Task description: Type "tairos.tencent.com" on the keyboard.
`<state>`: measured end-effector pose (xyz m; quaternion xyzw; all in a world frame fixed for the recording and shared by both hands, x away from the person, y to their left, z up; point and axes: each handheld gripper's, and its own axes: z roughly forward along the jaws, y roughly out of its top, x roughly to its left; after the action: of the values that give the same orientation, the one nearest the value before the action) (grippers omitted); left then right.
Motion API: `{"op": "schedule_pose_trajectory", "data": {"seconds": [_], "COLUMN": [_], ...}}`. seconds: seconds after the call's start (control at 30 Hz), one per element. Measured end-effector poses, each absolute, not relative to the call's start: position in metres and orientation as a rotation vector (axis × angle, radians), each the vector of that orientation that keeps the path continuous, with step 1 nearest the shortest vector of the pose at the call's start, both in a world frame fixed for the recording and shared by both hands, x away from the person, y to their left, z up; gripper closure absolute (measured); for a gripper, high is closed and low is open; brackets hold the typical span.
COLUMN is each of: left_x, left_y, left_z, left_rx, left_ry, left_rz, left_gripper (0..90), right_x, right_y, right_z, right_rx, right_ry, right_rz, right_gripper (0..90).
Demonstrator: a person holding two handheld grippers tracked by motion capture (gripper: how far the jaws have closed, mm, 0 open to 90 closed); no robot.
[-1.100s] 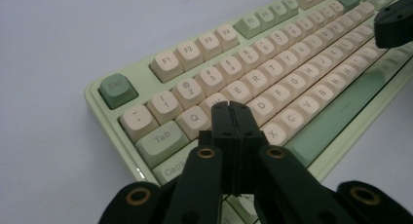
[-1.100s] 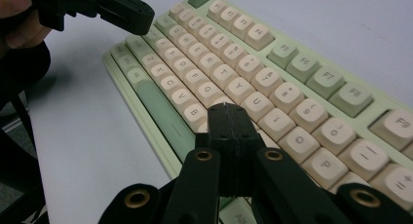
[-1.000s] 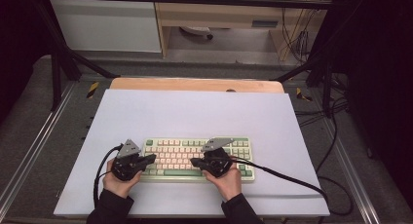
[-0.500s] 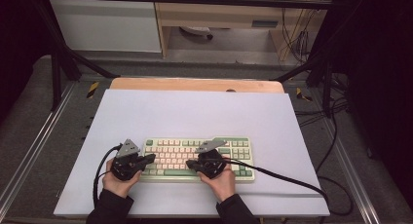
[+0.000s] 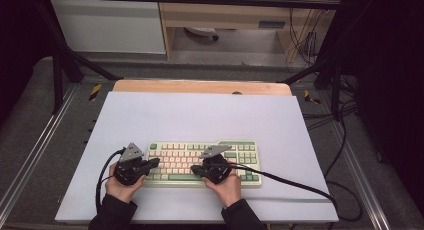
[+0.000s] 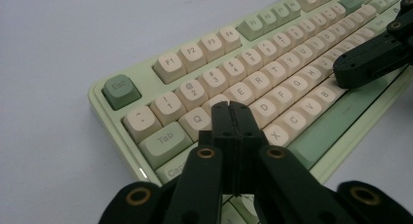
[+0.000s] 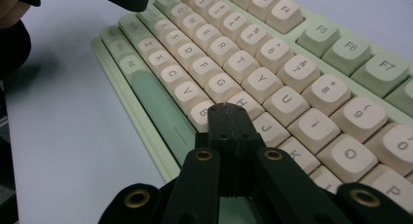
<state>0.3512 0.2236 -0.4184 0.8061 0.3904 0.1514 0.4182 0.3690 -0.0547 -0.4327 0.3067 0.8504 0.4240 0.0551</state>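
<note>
A pale green mechanical keyboard with cream and sage keycaps (image 5: 200, 162) lies on the white surface (image 5: 200, 115), near its front edge and a little left of centre. A person's two hands come in from below, each holding a black claw over the keys.

The left claw (image 6: 228, 107) has its jaws pressed together with nothing between them. In the left gripper view its joined tip sits over the left letter block, at about the W, S and D keys, just right of the Q key (image 6: 198, 119) and above the X key (image 6: 275, 135). Whether the tip touches a keycap cannot be told.

The right claw (image 7: 225, 108) is likewise pressed together and holds nothing. In the right gripper view its tip stands over the middle of the board, around the H key, between the G key (image 7: 220, 84) and the J key (image 7: 268, 126), with the long green space bar (image 7: 163, 112) to its left. Contact with the keys cannot be told here either.

In the high view the left hand (image 5: 121, 187) is at the keyboard's left end and the right hand (image 5: 227, 187) near its middle, well apart from each other.
</note>
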Motion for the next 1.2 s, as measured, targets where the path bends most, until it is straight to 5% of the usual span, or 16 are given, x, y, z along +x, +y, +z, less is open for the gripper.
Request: {"op": "schedule_pose_trajectory", "data": {"seconds": [1.2], "left_x": [0.348], "left_y": [0.205], "left_z": [-0.416], "left_rx": [2.032], "left_ry": [0.938], "left_rz": [0.366], "left_gripper": [90.0], "right_x": [0.364], "right_y": [-0.111], "right_z": [-0.411], "right_rx": [0.995], "right_ry": [2.502], "right_rz": [1.281], "right_gripper": [90.0]}}
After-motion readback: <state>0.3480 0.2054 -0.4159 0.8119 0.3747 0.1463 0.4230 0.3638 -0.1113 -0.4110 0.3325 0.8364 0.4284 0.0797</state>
